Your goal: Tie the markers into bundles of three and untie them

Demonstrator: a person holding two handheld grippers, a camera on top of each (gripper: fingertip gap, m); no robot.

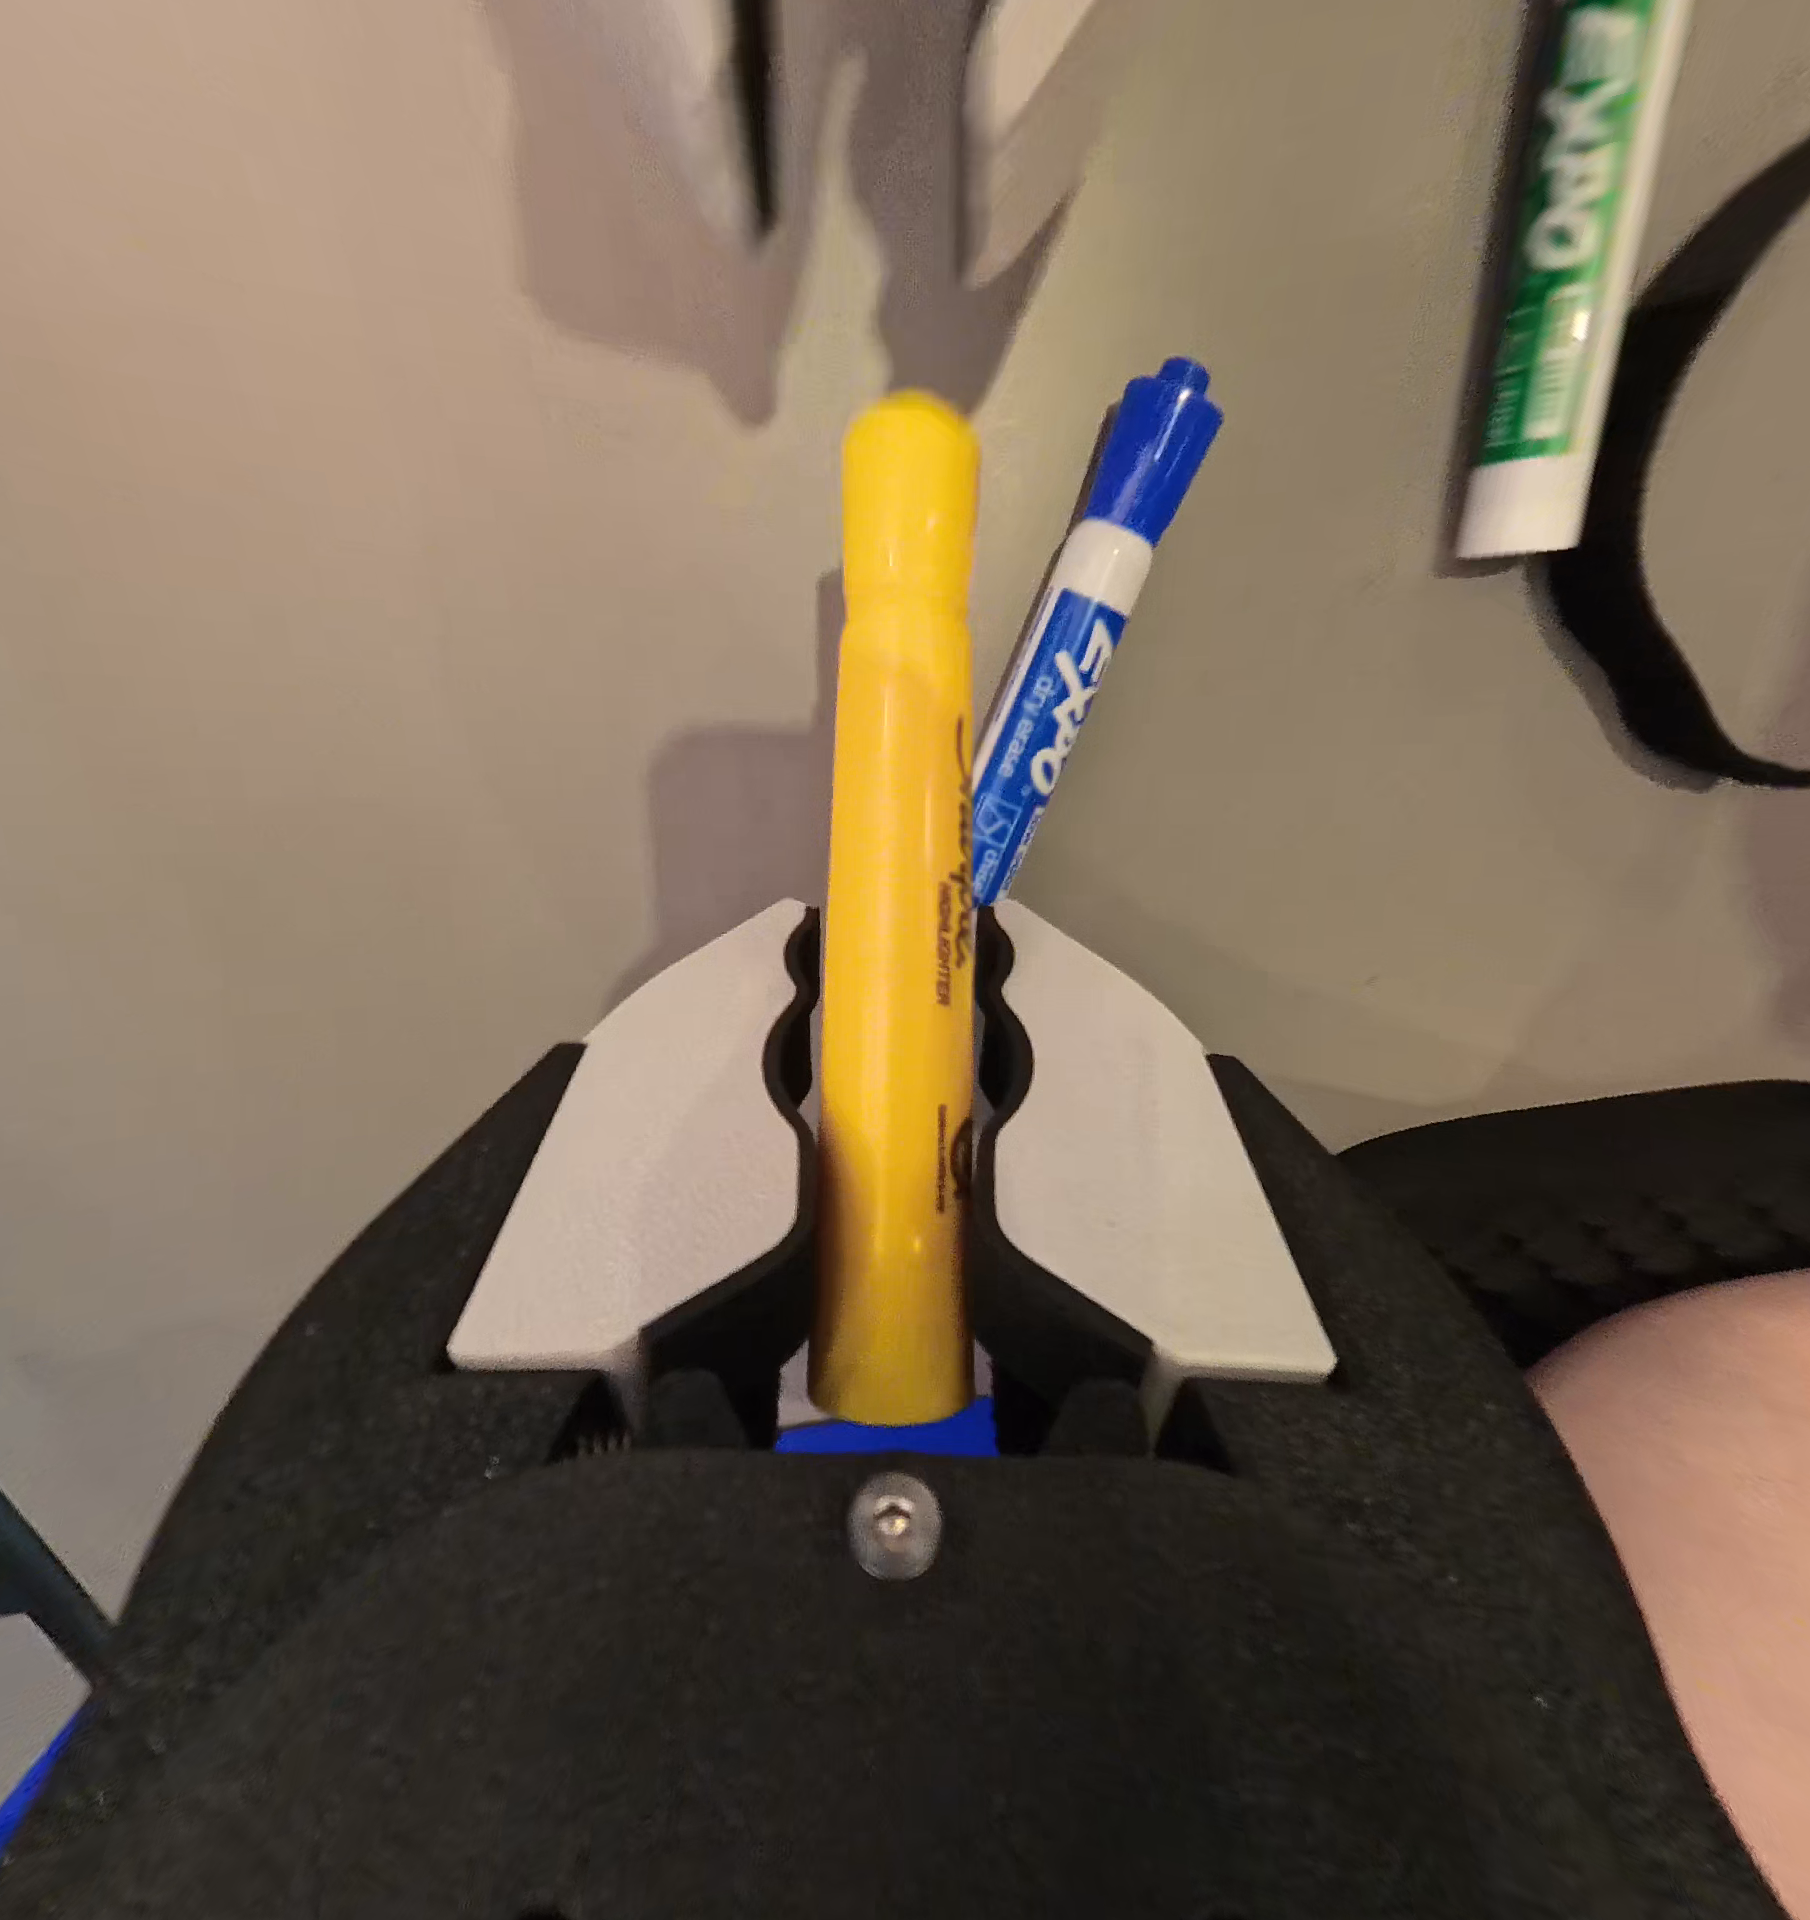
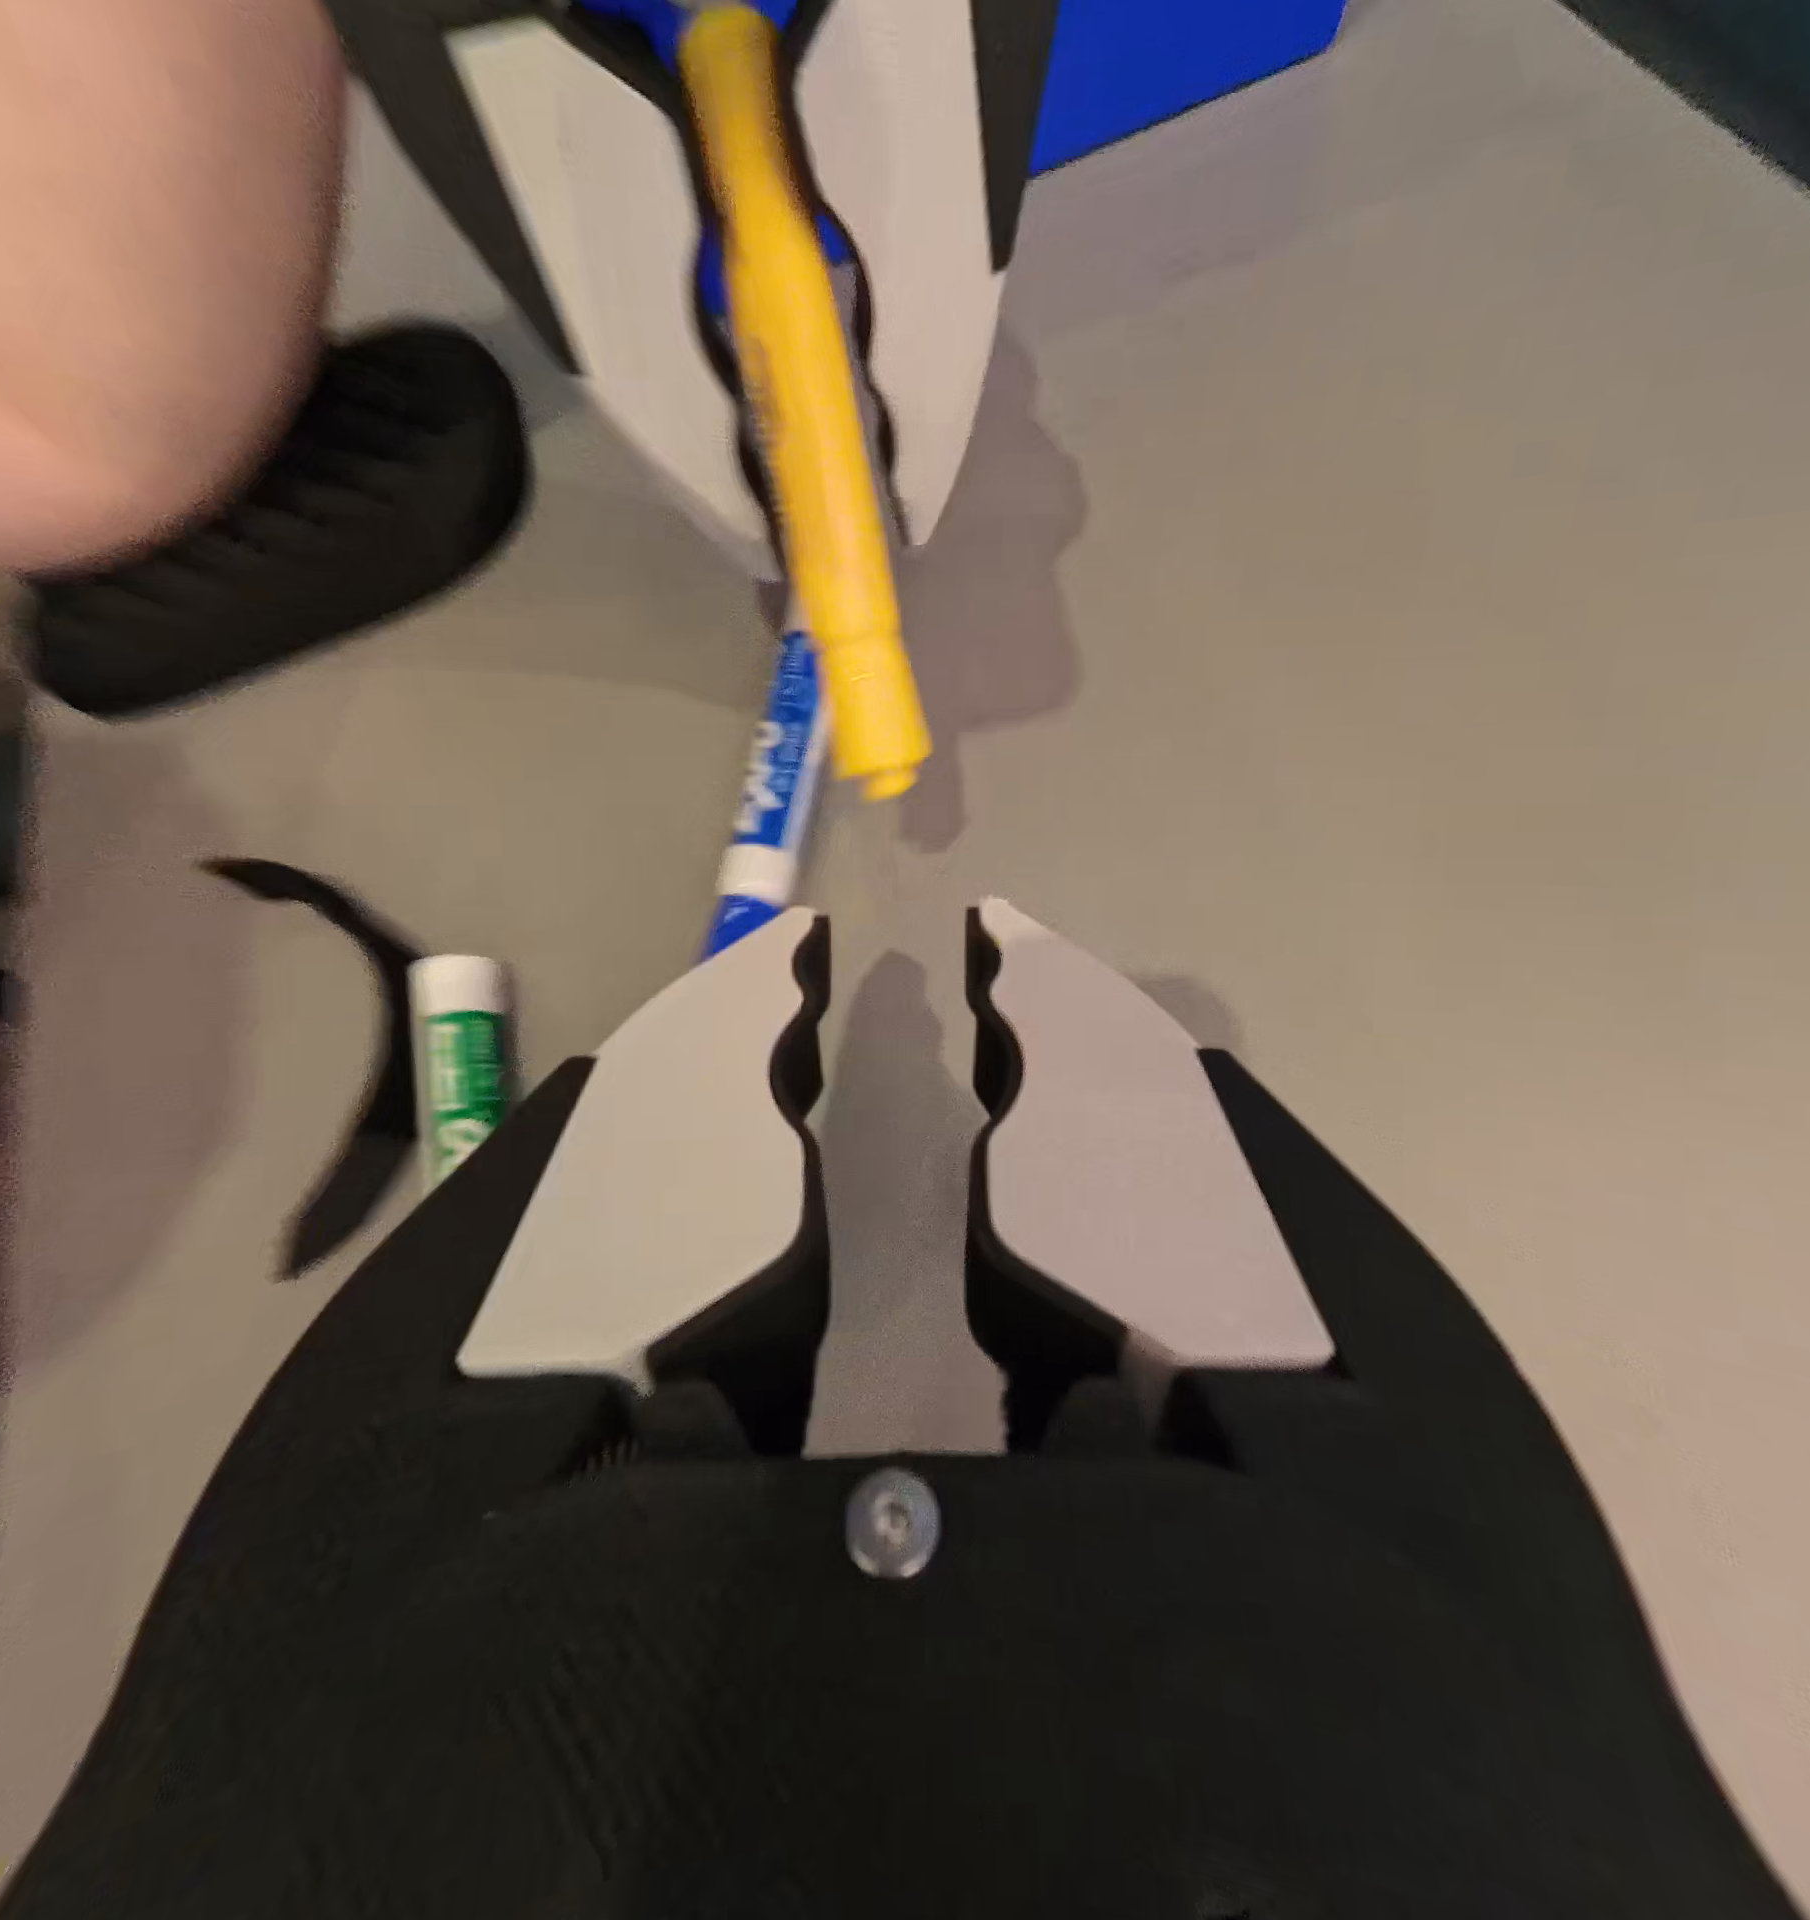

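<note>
Green marker (image 1: 1550,270) cut off by top edge; blue marker (image 1: 1077,644) lower barrel hidden behind yellow highlighter (image 1: 901,883).

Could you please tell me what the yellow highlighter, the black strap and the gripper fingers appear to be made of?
The yellow highlighter looks like glossy moulded plastic; light glints along its barrel. The curved black strap appears a matte, flexible fabric, possibly hook-and-loop; it bends freely. The left gripper fingers seem matte grey rigid plastic with wavy black pads, perhaps rubber.
</note>
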